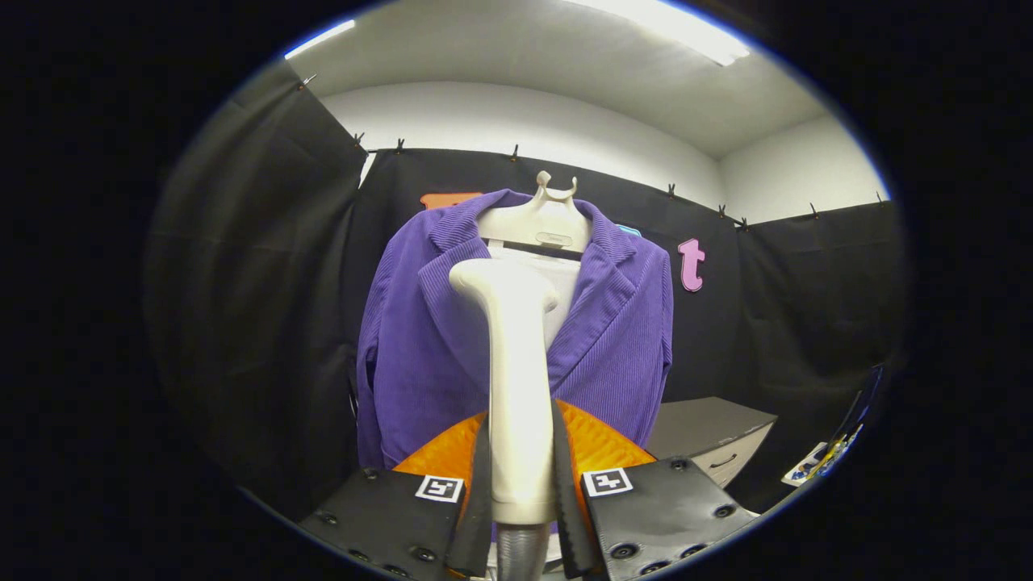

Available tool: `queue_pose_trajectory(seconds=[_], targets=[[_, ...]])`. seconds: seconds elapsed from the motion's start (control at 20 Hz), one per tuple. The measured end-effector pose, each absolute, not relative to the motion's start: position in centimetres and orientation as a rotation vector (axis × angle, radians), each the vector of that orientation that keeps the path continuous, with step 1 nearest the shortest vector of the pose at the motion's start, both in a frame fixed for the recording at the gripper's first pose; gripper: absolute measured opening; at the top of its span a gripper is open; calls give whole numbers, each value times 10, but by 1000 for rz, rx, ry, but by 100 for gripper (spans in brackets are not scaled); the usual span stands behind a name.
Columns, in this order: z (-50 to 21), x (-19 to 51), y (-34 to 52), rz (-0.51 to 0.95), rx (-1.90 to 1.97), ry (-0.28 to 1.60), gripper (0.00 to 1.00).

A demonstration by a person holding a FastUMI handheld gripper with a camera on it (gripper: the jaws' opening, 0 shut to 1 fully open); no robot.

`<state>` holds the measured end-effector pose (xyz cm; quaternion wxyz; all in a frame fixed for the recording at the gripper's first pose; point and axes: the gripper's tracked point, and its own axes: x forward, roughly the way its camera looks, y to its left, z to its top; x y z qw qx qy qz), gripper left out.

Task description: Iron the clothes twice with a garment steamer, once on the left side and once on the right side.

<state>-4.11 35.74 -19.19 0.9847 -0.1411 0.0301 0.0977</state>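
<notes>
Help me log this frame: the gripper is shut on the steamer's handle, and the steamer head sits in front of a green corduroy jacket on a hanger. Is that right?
Not quite. The jacket is purple, not green, as the gripper view shows. The rest holds: the gripper is shut on the steamer handle, and the steamer head sits in front of the jacket, which hangs on a pale hanger.
</notes>
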Motion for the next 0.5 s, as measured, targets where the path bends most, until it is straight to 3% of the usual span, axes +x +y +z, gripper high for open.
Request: queue_pose_trajectory(seconds=[0.5], targets=[[-222,-41,363,193,-334,86,41]])
